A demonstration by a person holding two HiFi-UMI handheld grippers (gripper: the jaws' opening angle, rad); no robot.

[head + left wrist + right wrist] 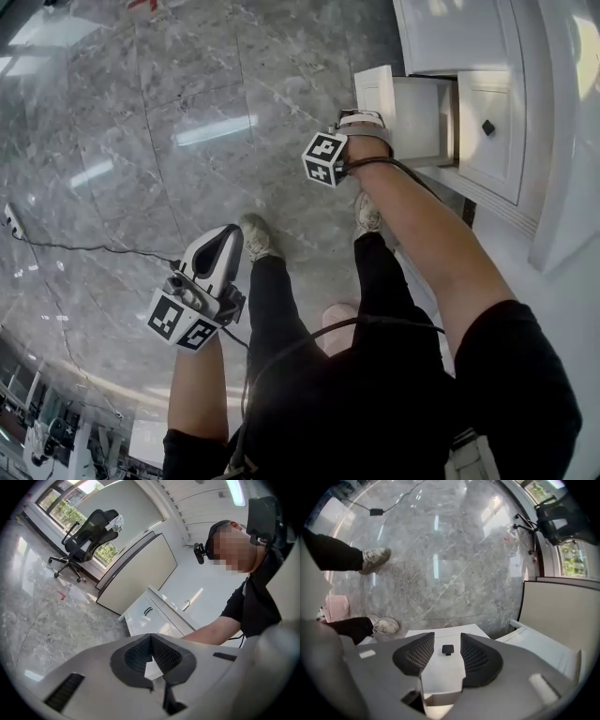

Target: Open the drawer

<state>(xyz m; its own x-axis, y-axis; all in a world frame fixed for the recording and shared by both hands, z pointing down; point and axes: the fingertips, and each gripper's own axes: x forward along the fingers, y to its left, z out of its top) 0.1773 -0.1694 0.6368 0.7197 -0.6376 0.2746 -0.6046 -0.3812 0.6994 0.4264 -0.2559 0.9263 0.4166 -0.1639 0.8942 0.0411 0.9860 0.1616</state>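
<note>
- Drawer sits pulled out of the cabinet, with its front toward the open floor, at left in the head view.
- Its slide axis runs left-right in the head view.
- Right gripper is at the drawer front, pointing steeply down. Jaws are spread, with the knob between the pads, untouched.
- Left gripper is well apart over the floor, jaws pressed together and empty.
- Right hand is the nearer one. The drawer looks about open.

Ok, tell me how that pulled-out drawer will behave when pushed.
The drawer looks like rigid white panels, so it should slide straight, not flex. Its small black knob offers little grip and may slip. What shows inside looks bare, so probably light.
</note>
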